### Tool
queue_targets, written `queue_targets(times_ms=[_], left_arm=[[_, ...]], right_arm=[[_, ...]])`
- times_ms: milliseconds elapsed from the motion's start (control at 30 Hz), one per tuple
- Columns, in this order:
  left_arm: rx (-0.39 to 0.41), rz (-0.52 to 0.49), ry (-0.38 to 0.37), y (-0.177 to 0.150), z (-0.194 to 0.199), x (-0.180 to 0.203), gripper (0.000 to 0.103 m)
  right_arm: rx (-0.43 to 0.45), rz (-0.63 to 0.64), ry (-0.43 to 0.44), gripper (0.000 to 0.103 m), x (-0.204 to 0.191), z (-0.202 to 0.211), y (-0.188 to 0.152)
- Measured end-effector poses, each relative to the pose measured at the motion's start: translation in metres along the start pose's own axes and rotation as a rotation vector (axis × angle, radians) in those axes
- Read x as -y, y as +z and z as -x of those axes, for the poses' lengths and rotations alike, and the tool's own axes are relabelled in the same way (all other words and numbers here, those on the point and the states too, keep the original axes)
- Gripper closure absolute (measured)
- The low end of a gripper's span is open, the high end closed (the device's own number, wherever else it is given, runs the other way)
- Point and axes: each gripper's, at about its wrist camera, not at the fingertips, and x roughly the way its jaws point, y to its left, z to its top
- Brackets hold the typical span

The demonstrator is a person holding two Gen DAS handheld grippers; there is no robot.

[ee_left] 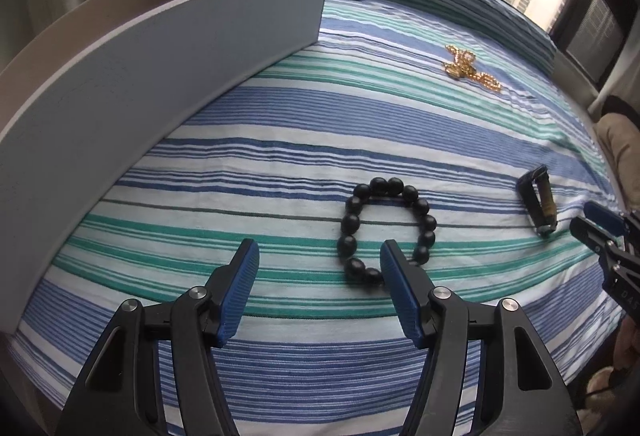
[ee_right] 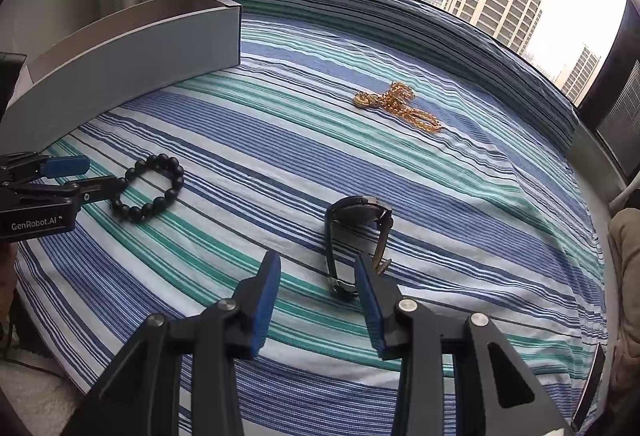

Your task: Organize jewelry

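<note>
A black bead bracelet [ee_left: 386, 232] lies on the striped cloth just ahead of my open left gripper [ee_left: 320, 256]; its right finger overlaps the bracelet's near edge. It also shows in the right wrist view [ee_right: 150, 192] beside the left gripper [ee_right: 96, 176]. A dark wristwatch [ee_right: 356, 240] lies on its side in front of my open right gripper [ee_right: 318, 268], seen in the left view too [ee_left: 538, 202]. A gold chain necklace [ee_right: 396, 106] lies farther back, in the left view too [ee_left: 470, 68]. The right gripper [ee_left: 588, 222] shows at the left view's right edge.
A long grey open box [ee_left: 140, 84] stands at the left on the striped cloth [ee_left: 280, 164], also in the right view [ee_right: 132, 52]. A window with tall buildings lies beyond the far edge. A beige cushion [ee_right: 626, 256] is at the right.
</note>
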Motion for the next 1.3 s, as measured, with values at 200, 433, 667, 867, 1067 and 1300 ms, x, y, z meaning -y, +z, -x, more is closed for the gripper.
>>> queue_targets(times_ms=[200, 433, 667, 867, 1067, 1300], left_arm=[[-0.034, -0.016, -0.014, 0.006, -0.01, -0.003, 0.038], [-0.036, -0.107, 0.036, 0.011, -0.032, 0.027, 0.039], [-0.023, -0.156, 0.076, 0.007, -0.032, 0.036, 0.05], [-0.022, -0.162, 0.042, 0.006, -0.029, 0.038, 0.092], [-0.026, -0.073, -0.038, 0.009, -0.025, 0.025, 0.094], [0.013, -0.02, -0.088, 0.009, 0.001, 0.014, 0.094]], right_arm=[[-0.011, -0.152, -0.032, 0.064, 0.055, 0.004, -0.016], [-0.025, -0.304, 0.015, 0.064, 0.098, -0.006, -0.023], [-0.05, -0.297, 0.107, 0.064, 0.091, -0.032, -0.008], [-0.077, -0.272, 0.143, 0.064, 0.072, -0.063, 0.0], [-0.081, -0.228, 0.153, 0.089, 0.06, -0.068, -0.003], [-0.028, -0.304, 0.178, 0.092, 0.081, -0.033, -0.013]])
